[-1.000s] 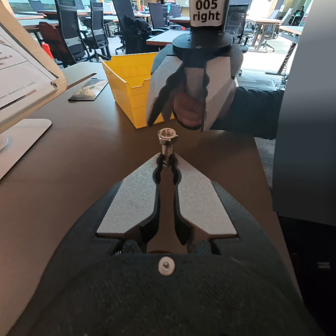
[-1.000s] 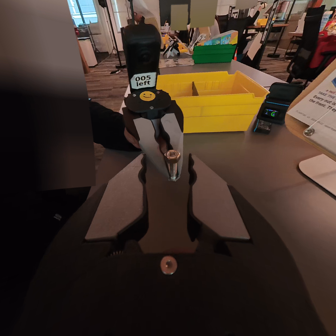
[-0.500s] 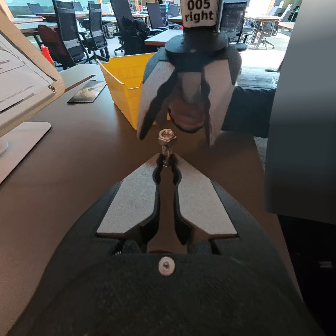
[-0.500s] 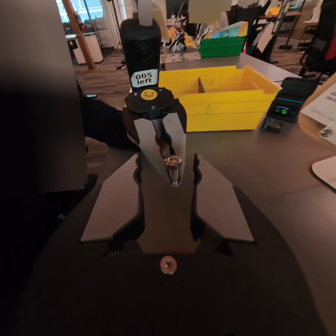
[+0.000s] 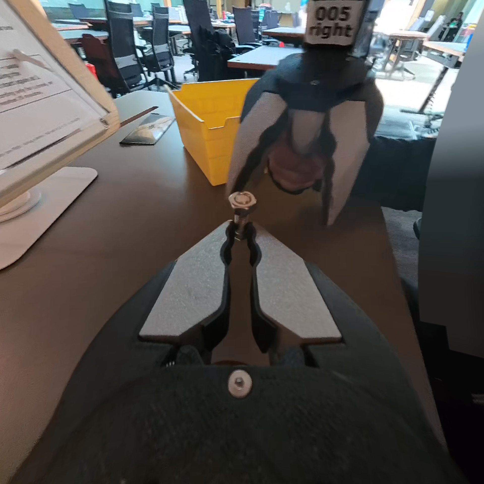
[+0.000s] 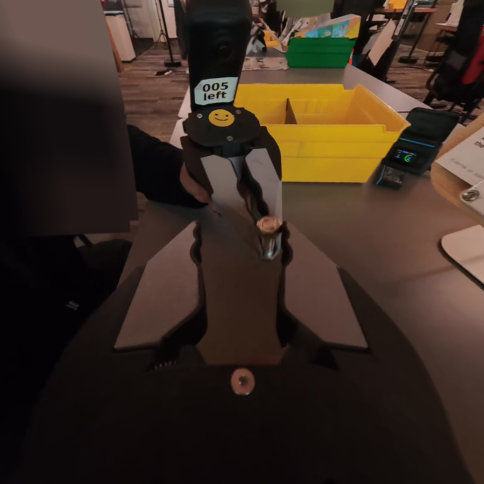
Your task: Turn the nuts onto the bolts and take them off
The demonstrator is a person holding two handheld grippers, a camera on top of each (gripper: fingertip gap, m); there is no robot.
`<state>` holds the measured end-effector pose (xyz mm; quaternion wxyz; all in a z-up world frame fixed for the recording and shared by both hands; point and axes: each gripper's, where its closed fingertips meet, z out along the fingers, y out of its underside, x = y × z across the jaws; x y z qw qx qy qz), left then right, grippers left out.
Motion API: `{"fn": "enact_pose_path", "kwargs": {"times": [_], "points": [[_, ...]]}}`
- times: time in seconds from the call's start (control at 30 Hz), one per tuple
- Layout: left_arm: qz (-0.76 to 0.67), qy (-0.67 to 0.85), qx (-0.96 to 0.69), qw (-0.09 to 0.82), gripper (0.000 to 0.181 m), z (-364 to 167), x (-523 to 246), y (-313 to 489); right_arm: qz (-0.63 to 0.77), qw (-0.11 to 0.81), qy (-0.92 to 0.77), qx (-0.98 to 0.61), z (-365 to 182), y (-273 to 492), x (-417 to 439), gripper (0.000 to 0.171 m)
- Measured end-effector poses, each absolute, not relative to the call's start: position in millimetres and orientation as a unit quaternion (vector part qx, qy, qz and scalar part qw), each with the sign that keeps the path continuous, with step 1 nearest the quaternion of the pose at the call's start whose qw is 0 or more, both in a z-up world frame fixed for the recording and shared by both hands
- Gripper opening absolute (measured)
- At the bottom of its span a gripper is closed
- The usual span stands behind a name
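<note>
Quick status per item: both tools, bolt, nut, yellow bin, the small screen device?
left tool: shut on the bolt
right tool: open, straddling the nut
bolt: upright, clamped at its lower end
nut: threaded on the bolt's top
yellow bin: on the table, what shows of its compartments looks empty
small device: screen lit

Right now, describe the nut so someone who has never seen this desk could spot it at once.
Start at the yellow bin on the brown desk. In front of it, the left gripper pinches an upright bolt. The nut is the shiny hexagonal piece capping that bolt, the only bright metal between the two grippers.
</note>
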<state>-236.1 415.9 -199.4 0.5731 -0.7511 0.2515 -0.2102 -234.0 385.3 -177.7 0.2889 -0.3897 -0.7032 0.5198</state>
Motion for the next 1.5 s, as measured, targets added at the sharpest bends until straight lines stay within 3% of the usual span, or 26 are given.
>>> {"fn": "enact_pose_path", "kwargs": {"times": [0.03,0.07,0.1,0.2,0.23,0.33,0.37,0.4,0.43,0.47,0.67,0.73,0.9,1.2,1.27,1.33,1.43,1.5], "points": [[-0.206,0.238,-0.754,0.577,0.007,-198.5,-243.4,417.7,0.523,0.288,-0.706,-0.381,-175.7,386.0,-227.2,0.057],[-0.203,0.229,-0.758,0.576,0.007,-198.7,-250.0,419.1,0.544,0.278,-0.706,-0.359,-169.3,382.3,-216.8,0.014],[-0.209,0.225,-0.758,0.576,0.007,-198.0,-252.7,419.1,0.567,0.281,-0.690,-0.352,-160.1,384.0,-211.6,0.006],[-0.218,0.240,-0.751,0.576,0.007,-196.5,-242.8,416.3,0.564,0.296,-0.662,-0.396,-156.7,404.3,-223.8,0.050],[-0.216,0.250,-0.749,0.574,0.007,-197.2,-236.9,415.1,0.562,0.289,-0.661,-0.405,-158.9,404.1,-229.7,0.056],[-0.224,0.257,-0.744,0.575,0.007,-195.4,-228.7,413.7,0.540,0.269,-0.685,-0.409,-174.1,392.7,-240.5,0.054],[-0.221,0.251,-0.745,0.576,0.007,-195.0,-232.8,414.7,0.537,0.261,-0.694,-0.403,-177.2,388.1,-238.4,0.046],[-0.217,0.241,-0.748,0.579,0.007,-194.8,-239.0,416.3,0.533,0.266,-0.696,-0.400,-176.9,388.1,-235.2,0.053],[-0.208,0.224,-0.753,0.583,0.007,-194.5,-248.0,418.8,0.537,0.268,-0.700,-0.387,-173.2,387.9,-227.7,0.045],[-0.200,0.216,-0.758,0.582,0.007,-196.0,-255.7,420.6,0.563,0.264,-0.696,-0.360,-162.8,383.9,-216.5,0.000],[-0.216,0.233,-0.753,0.576,0.007,-196.8,-241.8,418.6,0.568,0.295,-0.645,-0.417,-153.0,413.4,-231.1,0.036],[-0.216,0.237,-0.753,0.575,0.007,-197.0,-238.1,418.5,0.545,0.295,-0.657,-0.429,-163.8,410.6,-241.2,0.037],[-0.221,0.236,-0.749,0.578,0.007,-195.8,-237.6,418.5,0.514,0.292,-0.670,-0.448,-180.6,407.9,-250.0,0.015],[-0.235,0.218,-0.743,0.588,0.012,-191.0,-230.5,423.3,0.558,0.289,-0.600,-0.494,-176.0,419.7,-240.3,0.015],[-0.220,0.227,-0.735,0.599,0.000,-186.3,-225.8,421.5,0.571,0.293,-0.582,-0.500,-173.3,421.3,-233.0,0.015],[-0.201,0.230,-0.732,0.609,0.000,-182.9,-220.8,420.6,0.577,0.301,-0.562,-0.511,-172.5,424.0,-226.0,0.015],[-0.217,0.224,-0.734,0.603,0.014,-182.4,-208.3,415.2,0.583,0.323,-0.528,-0.527,-166.6,432.4,-210.9,0.015],[-0.225,0.221,-0.741,0.592,0.014,-187.9,-202.7,408.9,0.573,0.351,-0.509,-0.537,-153.2,441.8,-193.4,0.015]]}}
